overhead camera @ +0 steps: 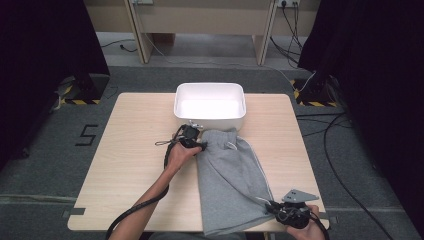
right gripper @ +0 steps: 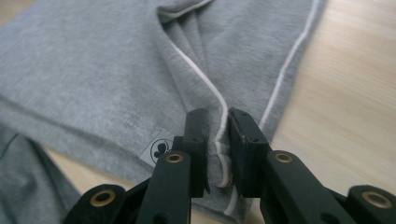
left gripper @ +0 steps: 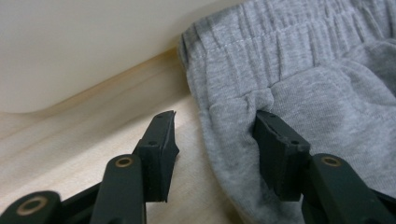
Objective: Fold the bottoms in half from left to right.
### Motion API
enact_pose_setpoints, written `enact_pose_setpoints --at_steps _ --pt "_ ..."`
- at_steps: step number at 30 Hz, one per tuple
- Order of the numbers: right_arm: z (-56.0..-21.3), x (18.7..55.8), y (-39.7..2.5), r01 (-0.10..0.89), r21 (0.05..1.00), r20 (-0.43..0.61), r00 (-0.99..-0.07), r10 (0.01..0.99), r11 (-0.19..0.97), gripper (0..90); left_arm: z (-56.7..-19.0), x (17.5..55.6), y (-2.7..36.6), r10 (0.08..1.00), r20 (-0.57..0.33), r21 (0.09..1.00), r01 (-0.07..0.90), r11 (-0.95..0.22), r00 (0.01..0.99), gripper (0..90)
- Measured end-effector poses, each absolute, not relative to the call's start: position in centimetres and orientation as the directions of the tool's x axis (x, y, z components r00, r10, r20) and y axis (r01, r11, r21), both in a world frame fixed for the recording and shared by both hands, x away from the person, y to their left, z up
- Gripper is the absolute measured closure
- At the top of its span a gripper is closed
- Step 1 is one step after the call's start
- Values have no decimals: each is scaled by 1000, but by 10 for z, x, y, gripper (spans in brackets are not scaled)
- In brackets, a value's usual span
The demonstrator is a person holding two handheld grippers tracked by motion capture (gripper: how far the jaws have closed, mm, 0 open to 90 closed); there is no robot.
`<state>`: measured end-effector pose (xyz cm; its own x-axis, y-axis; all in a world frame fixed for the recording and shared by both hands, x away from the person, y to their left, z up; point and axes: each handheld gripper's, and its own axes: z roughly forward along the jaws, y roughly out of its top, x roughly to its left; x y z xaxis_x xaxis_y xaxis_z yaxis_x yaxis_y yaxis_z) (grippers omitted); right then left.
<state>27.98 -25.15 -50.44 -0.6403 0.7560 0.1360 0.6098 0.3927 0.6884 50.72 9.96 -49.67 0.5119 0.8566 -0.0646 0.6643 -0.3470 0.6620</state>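
1. Folding or repositioning the grey shorts (overhead camera: 232, 180) appears to be the step in hand: the garment lies flat on the wooden table (overhead camera: 135, 165), waistband toward the white tub (overhead camera: 210, 106), hems toward the person's edge.

2. Left gripper (overhead camera: 192, 142): positioned at the waistband's left corner, just in front of the tub. In the left gripper view its jaws are spread, one over bare wood, the other resting on the gathered fabric (left gripper: 299, 84). Nothing is clamped yet.

3. Right gripper (overhead camera: 274, 207): positioned at the near right hem corner. In the right gripper view its jaws are pressed onto a raised fold of fabric carrying the white piping (right gripper: 205, 88), close to a small printed label (right gripper: 159, 148). The grip looks secure but narrow.

4. Judged status: one corner is taken and the opposite corner is awaiting capture, so the grasp stage is roughly half done.

5. Next move, judged:
   - Advance the left gripper so the waistband edge sits between both jaws.
   - Get the lower jaw under the cloth rather than on top of it.
   - Close fully on the elastic band.

6. Caution: the tub wall (left gripper: 84, 51) stands just beside the waistband; keep the open jaw off it while closing.

7. Lift both corners together only once both grips hold.
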Motion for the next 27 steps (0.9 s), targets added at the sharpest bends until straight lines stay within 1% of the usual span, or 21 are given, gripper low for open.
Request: enact_pose_setpoints --at_steps 3,7,11,14,17,22,25,27 --pt "-504 277 -239 598 684 139 -670 730 418 743 -496 508 103 861 -66 678 656 -332 504 469" --pt "-502 275 -233 601 680 148 -673 725 419 600 -493 502 111 856 -97 701 645 -304 508 432" --pt "-491 275 -236 570 725 139 -671 728 386 531 -484 483 123 835 -127 725 625 -290 535 408" --pt "-480 274 -237 537 755 126 -682 720 377 517 -481 467 135 823 -157 734 622 -273 546 397" --pt "-475 276 -235 521 764 112 -689 716 381 516 -482 453 145 817 -184 735 628 -255 547 384" --pt "-475 283 -228 518 763 110 -693 713 386 510 -487 437 154 812 -201 734 634 -246 547 369" --pt "-474 290 -223 522 767 124 -690 713 372 484 -492 423 155 803 -223 740 632 -230 553 344" --pt "-473 295 -219 523 760 116 -692 712 385 471 -495 414 156 798 -242 742 635 -216 553 338"
